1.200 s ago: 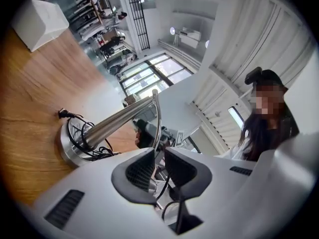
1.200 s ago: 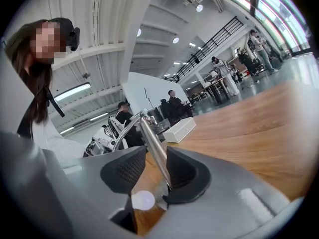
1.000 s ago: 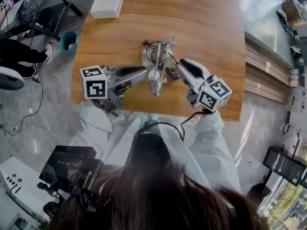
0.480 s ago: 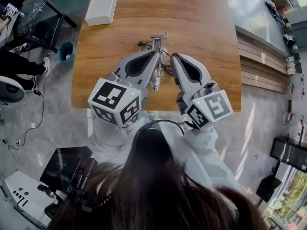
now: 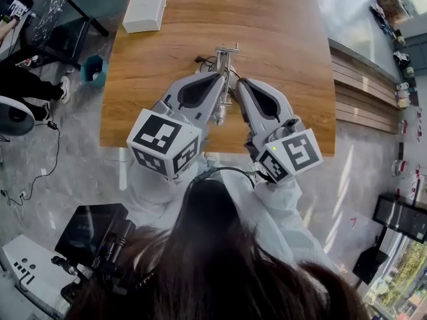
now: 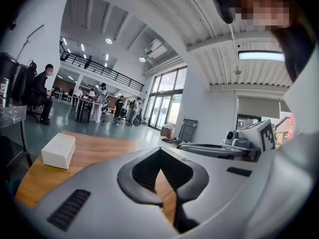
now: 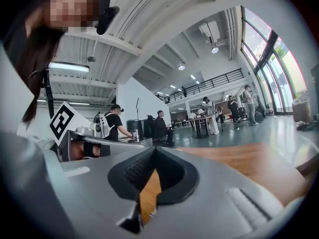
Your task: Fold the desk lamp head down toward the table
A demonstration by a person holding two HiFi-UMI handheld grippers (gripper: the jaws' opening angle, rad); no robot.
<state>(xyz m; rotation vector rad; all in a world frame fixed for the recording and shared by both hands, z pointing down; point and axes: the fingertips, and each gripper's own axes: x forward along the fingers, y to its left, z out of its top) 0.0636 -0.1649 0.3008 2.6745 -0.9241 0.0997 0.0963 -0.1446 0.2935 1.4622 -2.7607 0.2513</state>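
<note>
The silver desk lamp [image 5: 225, 53] lies low on the wooden table [image 5: 287, 32], with its round base, arm and head partly hidden under my grippers. Its head [image 5: 219, 117] shows in the gap between them. My left gripper [image 5: 219, 84] is raised over the lamp from the left, shut and holding nothing. My right gripper [image 5: 241, 87] is raised beside it on the right, also shut and holding nothing. In the left gripper view the left gripper [image 6: 160, 151] has its pads together with only table behind them. The right gripper [image 7: 155, 149] looks the same in its own view. Neither gripper view shows the lamp.
A white box [image 5: 145, 7] sits at the table's far left corner and also appears as the white box [image 6: 58, 151] in the left gripper view. A teal bin [image 5: 93, 67] stands on the floor to the left. People sit and stand at desks far behind.
Both grippers rose from beside the lamp on the table toward the camera and closed their jaws. In the last half second they barely moved.
</note>
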